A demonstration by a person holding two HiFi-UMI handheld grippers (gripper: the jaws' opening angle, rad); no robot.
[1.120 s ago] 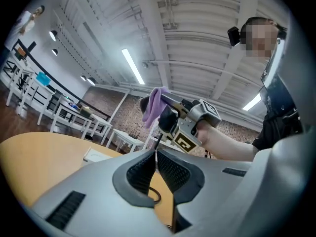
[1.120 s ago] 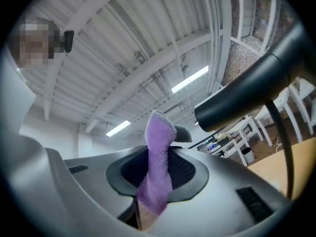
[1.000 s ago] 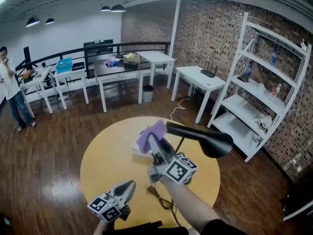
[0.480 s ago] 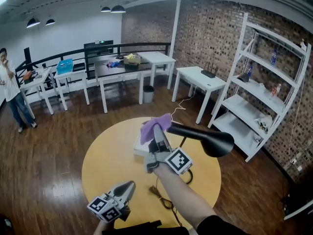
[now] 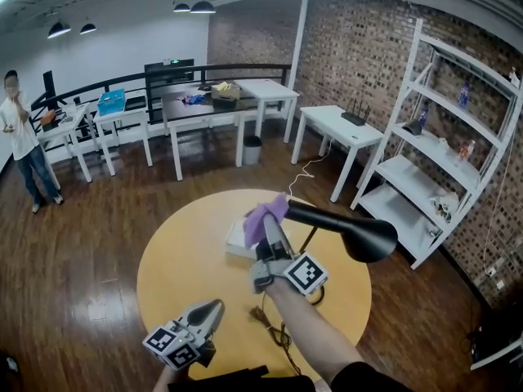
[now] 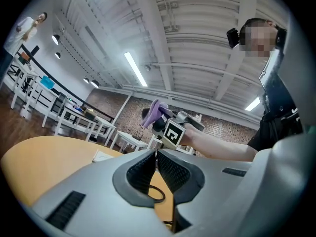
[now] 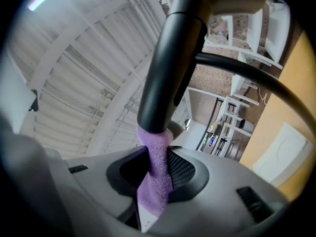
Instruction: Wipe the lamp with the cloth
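Where the round table (image 5: 176, 260) has its near edge, the left gripper (image 5: 214, 307) hovers, jaws pressed together on nothing. Above the table's middle, the right gripper (image 5: 272, 227) pinches the purple cloth (image 5: 263, 216), and the cloth's top touches the near end of the black lamp (image 5: 351, 233) arm. That arm reaches to the table's right edge. A white base (image 5: 237, 242) lies on the table under the cloth. Beyond the table stand a white desk (image 5: 335, 129) and a shelf (image 5: 404, 174).

Over the table (image 5: 176, 272), the cloth (image 5: 261, 216) in the right gripper (image 5: 270, 232) touches the left end of the lamp (image 5: 359, 237).
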